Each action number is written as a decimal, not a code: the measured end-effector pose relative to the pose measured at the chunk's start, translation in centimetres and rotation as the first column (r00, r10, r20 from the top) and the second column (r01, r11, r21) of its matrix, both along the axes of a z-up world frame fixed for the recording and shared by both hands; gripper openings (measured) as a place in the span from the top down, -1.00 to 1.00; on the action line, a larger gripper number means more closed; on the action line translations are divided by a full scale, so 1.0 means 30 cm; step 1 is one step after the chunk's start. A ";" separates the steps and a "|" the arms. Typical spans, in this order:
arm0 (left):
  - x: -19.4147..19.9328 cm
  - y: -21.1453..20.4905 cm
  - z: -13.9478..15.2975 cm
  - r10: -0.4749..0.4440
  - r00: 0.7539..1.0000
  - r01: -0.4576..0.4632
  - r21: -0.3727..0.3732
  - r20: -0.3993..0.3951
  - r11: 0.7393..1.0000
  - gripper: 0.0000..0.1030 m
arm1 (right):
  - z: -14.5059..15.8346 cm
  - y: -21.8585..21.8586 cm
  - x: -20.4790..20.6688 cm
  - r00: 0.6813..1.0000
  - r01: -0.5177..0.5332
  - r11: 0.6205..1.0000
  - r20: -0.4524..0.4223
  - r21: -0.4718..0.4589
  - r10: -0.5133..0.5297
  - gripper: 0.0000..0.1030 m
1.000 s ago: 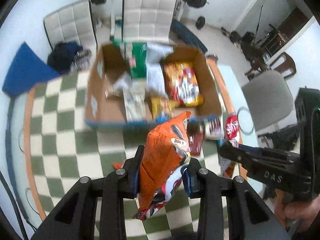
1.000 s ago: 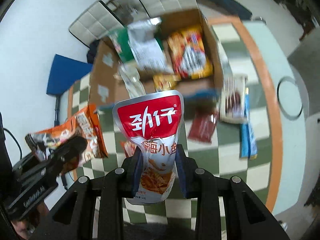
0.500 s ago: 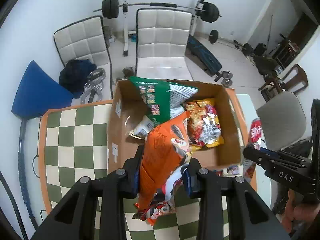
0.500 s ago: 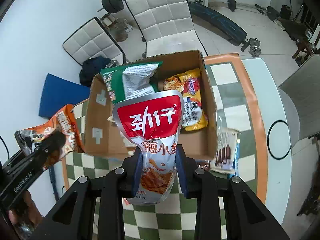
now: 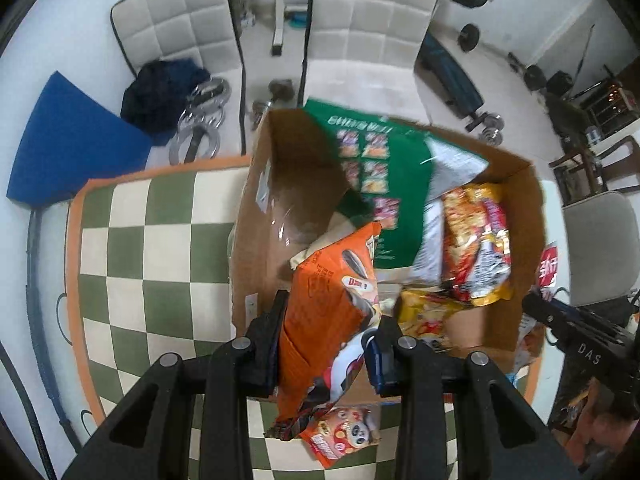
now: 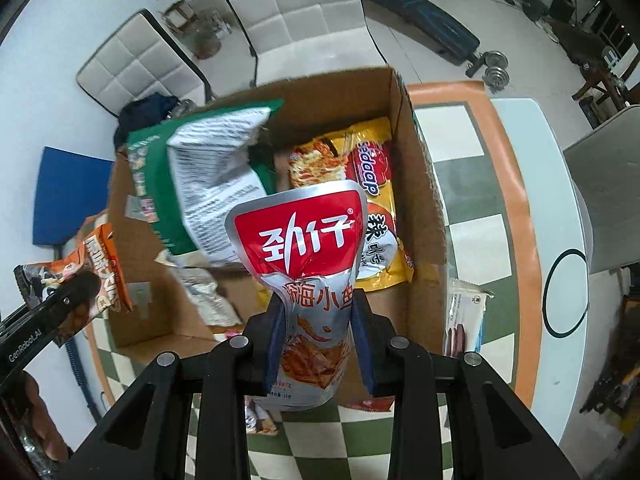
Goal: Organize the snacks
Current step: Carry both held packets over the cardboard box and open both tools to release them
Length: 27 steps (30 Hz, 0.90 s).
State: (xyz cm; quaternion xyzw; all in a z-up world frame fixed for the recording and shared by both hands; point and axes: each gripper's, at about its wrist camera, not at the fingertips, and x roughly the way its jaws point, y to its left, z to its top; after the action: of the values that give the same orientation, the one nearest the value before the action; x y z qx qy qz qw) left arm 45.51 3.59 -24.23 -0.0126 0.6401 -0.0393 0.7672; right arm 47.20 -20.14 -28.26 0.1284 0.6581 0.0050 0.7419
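Snacks now hang over the cardboard box (image 5: 256,240), no longer short of it: left gripper (image 5: 326,344) clamps an orange bag (image 5: 328,304), right gripper (image 6: 318,328) a red-and-silver pouch (image 6: 300,240). Release comes next.

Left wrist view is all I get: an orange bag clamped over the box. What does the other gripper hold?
Observer: The right gripper is shut on a red and silver pouch.
Operator: Over the box too?
Observer: Yes, it hangs above the cardboard box's open top.
Operator: Anything left outside?
Observer: A white packet lies on the checked cloth, beside the box's right wall.
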 end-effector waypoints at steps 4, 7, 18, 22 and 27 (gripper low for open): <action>0.001 0.016 -0.069 0.005 0.999 -0.004 0.020 -0.043 1.000 0.42 | -0.073 0.005 0.020 0.999 -0.009 1.000 -0.039 -0.028 0.008 0.35; -0.007 0.022 -0.120 0.006 0.998 -0.004 0.035 -0.070 0.999 0.41 | -0.112 0.006 0.026 0.998 -0.015 0.999 -0.062 -0.042 0.013 0.35; 0.000 0.020 -0.220 0.011 0.992 -0.003 0.063 -0.127 0.998 0.41 | -0.213 -0.008 0.029 0.992 -0.028 0.997 -0.126 -0.069 0.019 0.33; 0.003 0.018 -0.240 0.004 0.990 0.004 0.059 -0.142 0.998 0.37 | -0.225 0.000 0.037 0.990 -0.035 0.996 -0.140 -0.079 0.024 0.31; 0.016 0.036 -0.258 0.052 0.980 -0.050 0.013 -0.193 0.999 0.16 | -0.241 0.012 0.041 0.983 -0.048 0.997 -0.182 -0.068 0.035 -0.01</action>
State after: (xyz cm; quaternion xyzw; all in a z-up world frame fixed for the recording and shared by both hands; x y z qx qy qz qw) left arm 46.00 4.67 -31.99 -0.0296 0.7113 -0.0156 0.7021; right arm 48.44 -19.77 -35.48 0.0876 0.7250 -0.0150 0.6830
